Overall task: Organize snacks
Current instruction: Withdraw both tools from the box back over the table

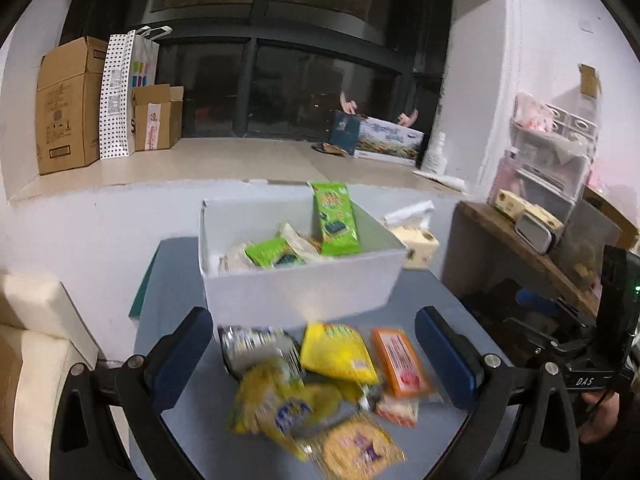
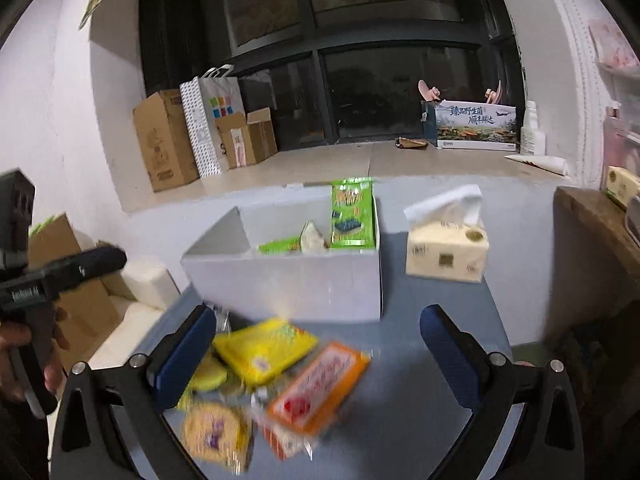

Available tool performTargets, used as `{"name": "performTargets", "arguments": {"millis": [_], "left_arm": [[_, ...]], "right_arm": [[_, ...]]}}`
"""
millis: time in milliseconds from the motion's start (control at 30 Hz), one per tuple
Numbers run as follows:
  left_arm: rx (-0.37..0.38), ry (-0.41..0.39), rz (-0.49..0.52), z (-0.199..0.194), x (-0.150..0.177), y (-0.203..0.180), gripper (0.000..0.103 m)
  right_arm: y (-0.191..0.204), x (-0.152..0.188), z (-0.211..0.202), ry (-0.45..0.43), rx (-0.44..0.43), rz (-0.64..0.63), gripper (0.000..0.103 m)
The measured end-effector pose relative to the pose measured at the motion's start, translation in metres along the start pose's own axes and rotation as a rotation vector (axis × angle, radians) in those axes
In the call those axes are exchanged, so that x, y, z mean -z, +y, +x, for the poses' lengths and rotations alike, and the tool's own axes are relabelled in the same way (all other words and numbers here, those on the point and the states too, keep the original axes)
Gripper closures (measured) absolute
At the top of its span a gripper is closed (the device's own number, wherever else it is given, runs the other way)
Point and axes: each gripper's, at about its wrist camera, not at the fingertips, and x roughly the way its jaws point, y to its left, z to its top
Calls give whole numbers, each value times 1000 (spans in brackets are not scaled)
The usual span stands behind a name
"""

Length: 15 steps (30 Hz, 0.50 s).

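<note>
White box (image 1: 296,284) on counter (image 2: 420,360), few packs inside: green pack (image 1: 335,220) leaning on far wall, smaller green one (image 1: 272,254) lying flat. Snack pile loose in front of box: yellow pack (image 1: 338,352), orange pack (image 2: 320,388), cookie pack (image 2: 216,436), all blurry. Tissue box (image 2: 446,250) right of box. My left tongs (image 1: 314,356) wide open over pile, holding nothing. Right tongs (image 2: 318,358) same, wide open, empty.

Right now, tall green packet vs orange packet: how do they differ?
Place: the tall green packet is inside the white box; the orange packet is out on the blue table in front of it.
Pose: the green packet stands upright against the box wall; the orange packet lies flat, overlapping other loose snacks.
Colour: green against orange with a white label.
Shared: both are flat rectangular packets, and neither gripper holds either.
</note>
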Motion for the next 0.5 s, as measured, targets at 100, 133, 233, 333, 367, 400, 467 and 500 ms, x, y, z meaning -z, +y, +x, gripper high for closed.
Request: {"name": "performTargets", "arguments": {"millis": [100, 133, 233, 333, 367, 400, 467, 500], "left_arm": [[-17, 42, -2, -1, 25, -2, 0], [-26, 61, -8, 0, 34, 0, 0], [-54, 121, -26, 7, 58, 5, 0], [-79, 179, -50, 16, 81, 12, 0], [-80, 195, -52, 20, 86, 13, 0], [-90, 214, -49, 25, 90, 15, 0], [-98, 237, -28, 36, 95, 14, 0], [-85, 245, -14, 42, 96, 12, 0]], "right_arm": [[8, 21, -17, -11, 1, -28, 0], [10, 25, -22, -18, 8, -35, 0], [15, 39, -34, -57, 38, -61, 0], [21, 50, -35, -51, 73, -128, 0], [22, 52, -34, -38, 74, -136, 0], [23, 54, -34, -36, 69, -139, 0], [23, 55, -33, -33, 68, -139, 0], [23, 56, -32, -30, 66, -141, 0]]}}
